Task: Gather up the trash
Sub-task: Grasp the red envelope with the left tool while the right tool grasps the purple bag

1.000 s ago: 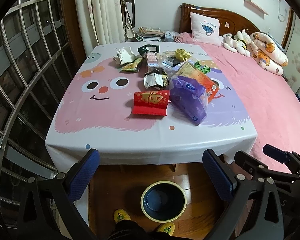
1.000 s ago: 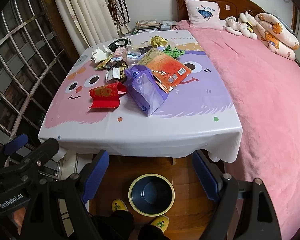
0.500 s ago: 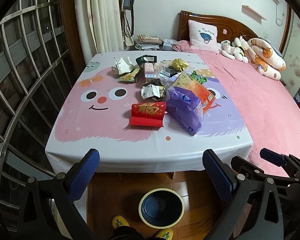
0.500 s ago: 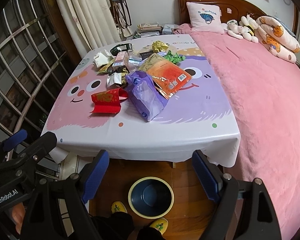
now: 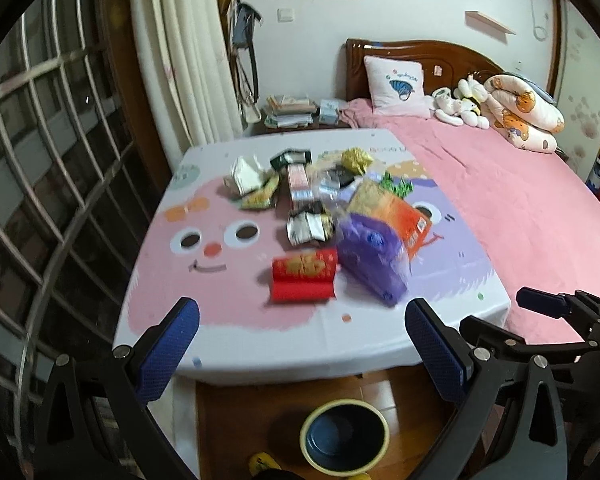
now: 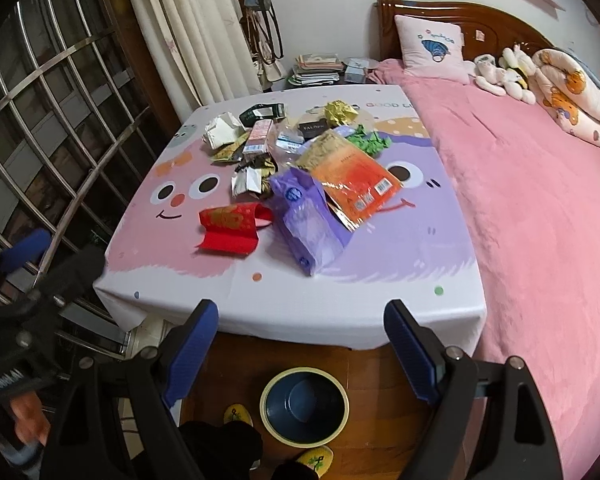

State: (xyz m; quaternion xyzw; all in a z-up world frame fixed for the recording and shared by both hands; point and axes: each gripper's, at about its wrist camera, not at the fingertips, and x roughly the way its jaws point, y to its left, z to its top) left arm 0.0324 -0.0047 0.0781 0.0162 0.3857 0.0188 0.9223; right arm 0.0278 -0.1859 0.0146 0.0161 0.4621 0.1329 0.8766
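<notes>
Both grippers, left gripper (image 5: 302,340) and right gripper (image 6: 300,342), agape, empty; bin (image 6: 304,404) rim partly cut off

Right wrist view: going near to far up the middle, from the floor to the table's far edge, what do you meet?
Dark blue round bin with a cream rim → purple plastic bag → orange foil snack packet → crumpled green wrapper → crumpled gold foil ball.

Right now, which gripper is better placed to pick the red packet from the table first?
Probably the left gripper. In its view the red packet lies almost straight ahead between its open fingers; from the right gripper it sits off to the left. Neither holds anything.
</notes>
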